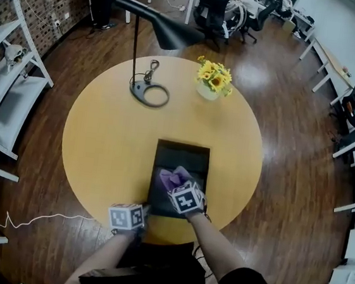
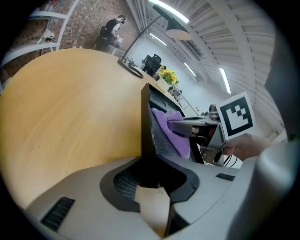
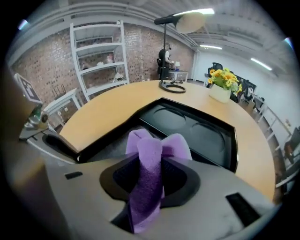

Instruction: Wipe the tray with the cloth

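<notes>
Closest in, the left gripper [image 2: 152,176] has its fingers clenched on the near left rim of the black tray [image 1: 182,160], pinning it on the round table [image 1: 102,136]. Just beside it, the right gripper [image 3: 151,183] grasps a purple cloth [image 3: 154,150], which stands up bunched between its fingers. In the head view the cloth sits over the tray's near half, with the gripper tilted down toward it. Whether the cloth touches the tray floor I cannot tell. The far half of the tray lies bare, and the right gripper view shows 2 shallow round recesses there. A black lamp [image 1: 148,93] and a vase of yellow flowers [image 1: 213,80] stand well apart on the far side of the table.

The wiping step looks to be in hand, with the cloth working at the near end. The next move likely calls for pressing the cloth onto the floor and sweeping it toward the far rim, through both recesses and into the corners. The left grip must stay firm so the tray does not slide. The bunched cloth offers only a small contact patch, so overlapping passes seem needed.
</notes>
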